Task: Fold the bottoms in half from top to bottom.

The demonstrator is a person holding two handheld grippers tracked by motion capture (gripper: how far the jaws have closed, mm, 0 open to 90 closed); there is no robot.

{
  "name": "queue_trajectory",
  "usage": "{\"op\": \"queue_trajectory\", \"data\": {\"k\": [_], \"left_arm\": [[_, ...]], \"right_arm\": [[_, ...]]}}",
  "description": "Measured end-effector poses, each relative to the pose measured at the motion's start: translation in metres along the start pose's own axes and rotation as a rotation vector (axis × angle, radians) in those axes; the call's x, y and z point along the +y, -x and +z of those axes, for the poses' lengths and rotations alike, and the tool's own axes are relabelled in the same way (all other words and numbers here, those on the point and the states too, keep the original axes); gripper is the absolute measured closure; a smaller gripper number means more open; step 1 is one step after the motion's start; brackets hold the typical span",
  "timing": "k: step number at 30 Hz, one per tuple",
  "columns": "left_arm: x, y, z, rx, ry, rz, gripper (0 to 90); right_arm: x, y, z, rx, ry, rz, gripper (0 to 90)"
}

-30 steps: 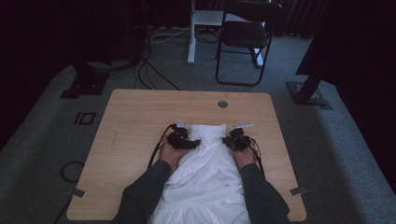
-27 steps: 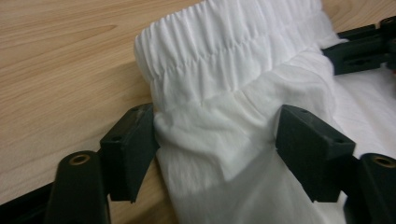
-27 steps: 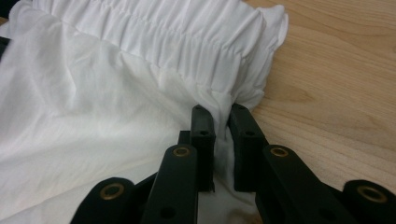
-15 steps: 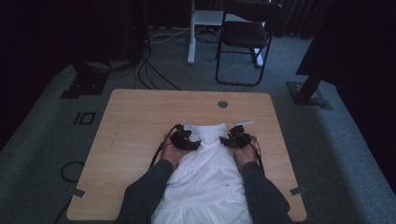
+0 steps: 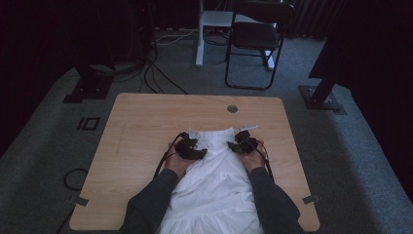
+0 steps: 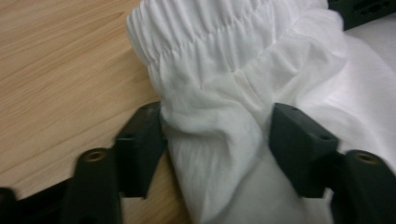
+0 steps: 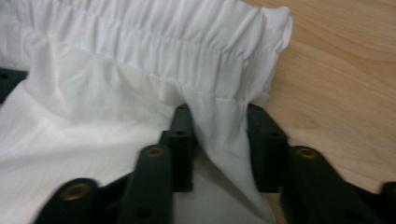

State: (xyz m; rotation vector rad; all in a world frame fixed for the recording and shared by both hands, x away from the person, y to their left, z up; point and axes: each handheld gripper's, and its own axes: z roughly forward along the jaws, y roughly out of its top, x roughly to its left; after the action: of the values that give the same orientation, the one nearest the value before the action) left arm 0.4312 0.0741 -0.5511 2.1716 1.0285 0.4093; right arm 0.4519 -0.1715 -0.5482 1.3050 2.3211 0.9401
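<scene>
A white garment (image 5: 214,190) with a gathered elastic band lies on the wooden table (image 5: 141,122), and its lower part runs off the near edge between the person's forearms. My left gripper (image 5: 194,147) is at the band's left corner. In the left gripper view a bunched fold of the cloth (image 6: 210,51) fills the gap between the jaws of the left gripper (image 6: 217,128), touching both. My right gripper (image 5: 242,145) is at the band's right corner. In the right gripper view the right gripper (image 7: 217,119) pinches a narrow fold of cloth (image 7: 140,60) just below the band.
A round grommet hole (image 5: 232,108) sits in the table beyond the garment. Bare wood lies on both sides of the cloth. Behind the table stand a black chair (image 5: 253,39), a white post (image 5: 199,34), floor cables (image 5: 160,73) and two stand bases (image 5: 85,90), (image 5: 321,97).
Both grippers have drawn slightly inward toward each other along the band. The garment's top edge looks a little more bunched between them.
</scene>
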Motion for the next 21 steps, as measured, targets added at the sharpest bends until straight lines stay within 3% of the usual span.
{"op": "queue_trajectory", "data": {"k": [4,7,10,13,18,21], "left_arm": [[0.002,-0.003,0.000,-0.046,0.001,-0.052,69.4],[0.004,-0.008,0.000,-0.072,-0.003,-0.072,78.9],[0.014,-0.014,-0.007,-0.090,0.029,-0.092,82.0],[0.033,-0.020,-0.019,-0.085,0.080,-0.081,82.4],[0.073,-0.035,-0.048,-0.070,0.161,-0.037,82.5],[0.097,-0.041,-0.065,-0.030,0.200,0.013,83.0]], "right_arm": [[0.001,-0.001,0.000,0.025,-0.005,0.031,82.1],[0.000,0.002,0.000,0.041,0.004,0.053,84.0],[0.002,0.006,-0.001,0.041,0.035,0.076,84.7],[0.015,0.009,-0.012,0.030,0.089,0.066,84.7],[0.051,0.012,-0.043,0.019,0.167,0.035,84.7],[0.075,0.012,-0.064,0.009,0.224,0.012,84.8]]}}
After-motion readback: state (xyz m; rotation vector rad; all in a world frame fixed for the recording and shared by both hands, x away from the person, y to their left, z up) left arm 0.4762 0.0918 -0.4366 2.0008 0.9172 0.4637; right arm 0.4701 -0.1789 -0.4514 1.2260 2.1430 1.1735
